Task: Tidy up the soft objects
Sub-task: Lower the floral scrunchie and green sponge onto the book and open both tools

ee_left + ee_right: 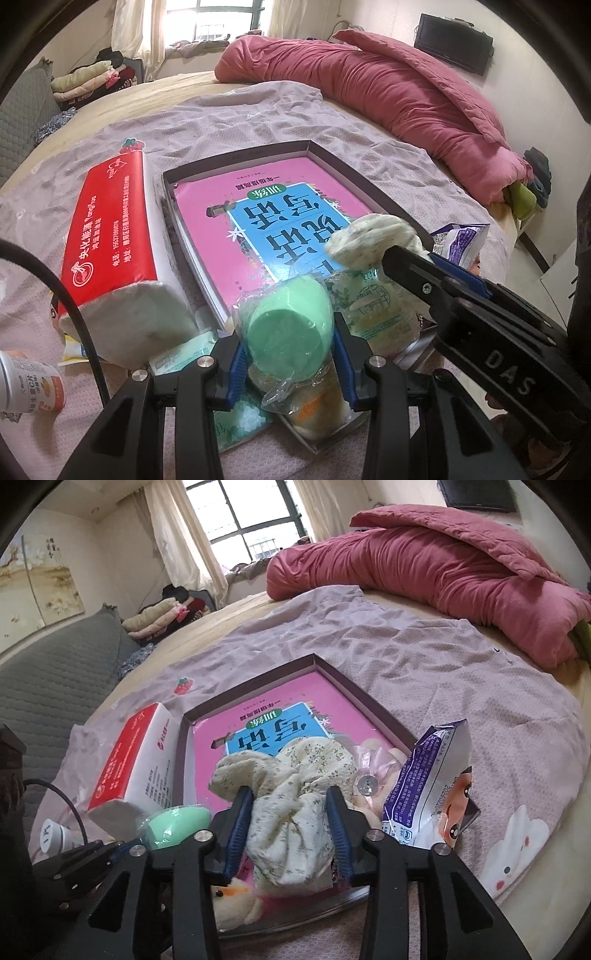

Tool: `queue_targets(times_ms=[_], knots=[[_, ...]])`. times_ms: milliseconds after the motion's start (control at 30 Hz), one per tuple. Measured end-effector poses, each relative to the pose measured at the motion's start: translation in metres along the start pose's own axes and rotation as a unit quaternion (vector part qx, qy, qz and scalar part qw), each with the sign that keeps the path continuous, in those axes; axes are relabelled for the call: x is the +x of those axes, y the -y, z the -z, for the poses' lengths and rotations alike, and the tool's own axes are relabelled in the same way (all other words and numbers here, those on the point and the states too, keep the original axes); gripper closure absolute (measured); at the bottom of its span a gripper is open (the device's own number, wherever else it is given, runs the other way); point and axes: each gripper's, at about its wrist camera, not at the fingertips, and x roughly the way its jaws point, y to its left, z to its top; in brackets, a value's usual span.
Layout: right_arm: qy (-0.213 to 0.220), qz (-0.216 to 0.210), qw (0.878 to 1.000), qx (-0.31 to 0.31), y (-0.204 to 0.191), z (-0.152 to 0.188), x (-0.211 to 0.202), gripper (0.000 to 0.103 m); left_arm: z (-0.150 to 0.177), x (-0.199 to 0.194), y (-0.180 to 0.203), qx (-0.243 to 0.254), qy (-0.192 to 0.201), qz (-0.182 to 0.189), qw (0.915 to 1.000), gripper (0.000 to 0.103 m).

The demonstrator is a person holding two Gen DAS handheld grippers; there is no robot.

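Left wrist: tissue pack (pixel 110 236) beside box (pixel 351 173), pink quilt (pixel 388 96) beyond

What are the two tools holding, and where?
Left tool squeezes the bagged green sponge by its sides. Right tool straddles the floral cloth; whether it grips is unclear.

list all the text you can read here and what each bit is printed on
"DAS": raised letters on the right gripper body.
"央化能源": red tissue pack; its phone and address lines are too small.
"说话写话", "训练": pink book in the box, upside down.
"C片": orange-labelled bottle; rest blurred.
Purple snack bag: print unreadable.
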Motion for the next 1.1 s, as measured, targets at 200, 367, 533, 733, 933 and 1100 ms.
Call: queue_targets(times_ms=[200,367,533,733,933,1100], knots=[[0.015,-0.009,1.0,0.011,0.003,-0.001,-0.007,0.046,0.0,0.002,-0.001,-0.001,-0.001,-0.001,1.0,0.062],[0.031,-0.002,0.999,0.021,0.007,-0.001,-0.013,0.044,-0.001,0.005,-0.003,-0.007,-0.004,-0.003,1.0,0.061],[0.034,0.002,0.999,0.034,0.012,-0.001,-0.015,0.044,-0.001,0.009,-0.002,-0.005,-0.005,-0.007,0.9999,0.061],[0.036,0.003,0.999,0.033,0.012,0.0,-0.017,0.044,-0.001,0.01,-0.002,-0.005,-0.006,-0.007,0.9999,0.061],[0.035,0.003,0.999,0.034,0.011,0.0,-0.016,0.044,-0.001,0.011,-0.002,-0.011,-0.008,-0.008,0.9999,0.058],[0.036,0.004,0.999,0.035,0.011,0.0,-0.017,0.043,0.0,0.01,-0.004,-0.019,-0.007,-0.001,0.9998,0.052]])
